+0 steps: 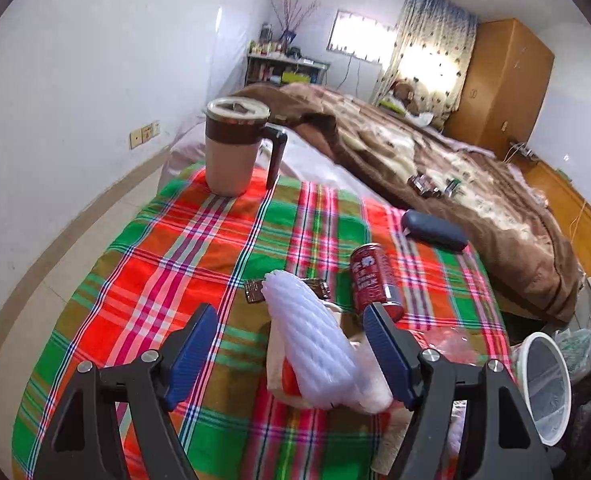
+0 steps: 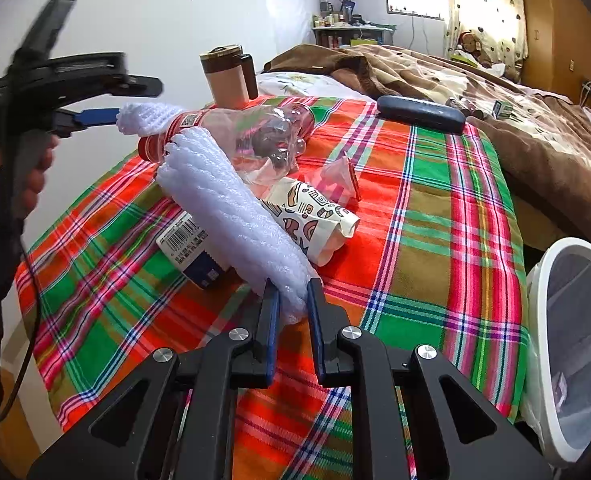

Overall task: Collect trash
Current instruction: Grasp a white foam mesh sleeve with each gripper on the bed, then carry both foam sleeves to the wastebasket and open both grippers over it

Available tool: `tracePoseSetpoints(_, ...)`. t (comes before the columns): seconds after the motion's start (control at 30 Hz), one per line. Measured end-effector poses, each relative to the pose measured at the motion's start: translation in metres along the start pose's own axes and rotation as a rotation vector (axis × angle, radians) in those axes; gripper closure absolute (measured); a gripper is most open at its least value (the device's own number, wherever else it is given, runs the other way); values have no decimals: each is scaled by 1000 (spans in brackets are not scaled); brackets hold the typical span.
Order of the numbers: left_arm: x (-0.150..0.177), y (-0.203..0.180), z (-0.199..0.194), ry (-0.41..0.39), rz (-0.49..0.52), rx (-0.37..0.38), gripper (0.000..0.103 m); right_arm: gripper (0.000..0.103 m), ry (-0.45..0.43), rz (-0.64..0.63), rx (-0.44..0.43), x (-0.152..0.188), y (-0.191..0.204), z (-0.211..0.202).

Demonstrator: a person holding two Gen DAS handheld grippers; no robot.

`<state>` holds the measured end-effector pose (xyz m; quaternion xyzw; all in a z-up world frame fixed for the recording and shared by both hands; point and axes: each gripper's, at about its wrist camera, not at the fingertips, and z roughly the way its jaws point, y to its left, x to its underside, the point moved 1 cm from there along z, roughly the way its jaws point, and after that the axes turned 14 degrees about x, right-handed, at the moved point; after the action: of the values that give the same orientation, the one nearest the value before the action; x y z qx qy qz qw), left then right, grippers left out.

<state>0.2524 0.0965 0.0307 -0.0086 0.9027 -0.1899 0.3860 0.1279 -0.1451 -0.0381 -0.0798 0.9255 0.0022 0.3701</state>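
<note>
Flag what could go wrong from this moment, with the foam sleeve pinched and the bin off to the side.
1. The right hand-held gripper pinches only the end of the white foam sleeve; the soft foam may slip out on the way to the bin.
2. The sleeve lies against the plastic bottle and the barcoded packet; lifting may drag them.
3. The open left hand-held gripper is close and could snag the foam.
</note>
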Motion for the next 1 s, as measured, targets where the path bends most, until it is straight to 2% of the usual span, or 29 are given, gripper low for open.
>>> tracePoseSetpoints(0.1,-2,-2,7,6,26,-2,28,89,6,18,-4,2,-4,1)
tracePoseSetpoints(0.2,-2,1,20,53,-8,14,28,89,12,32,-8,3,-6,3)
tracePoseSetpoints(0.33,2,0,27,62,-4,-15,31,89,8,43,-15,4,-9,1)
tracePoseSetpoints(0.4,4,1,29,74,-13,-15,47,89,6,52,-16,4,-12,1)
tracePoseSetpoints(0.53,5,-1,27,68,-5,-12,59,89,5,66,-19,6,-16,0)
tracePoseSetpoints(0.6,6,-2,26,68,1,-16,71,89,7,70,-21,7,-16,0)
tracePoseSetpoints(0.63,7,-2,26,71,1,-14,73,89,7,72,-22,8,-16,0)
tracePoseSetpoints(0.8,12,-8,17,43,41,-34,75,89,1,81,-21,8,-18,-1)
tracePoseSetpoints(1.0,20,-12,-2,8,41,-6,76,89,-7,93,-22,9,-21,-5)
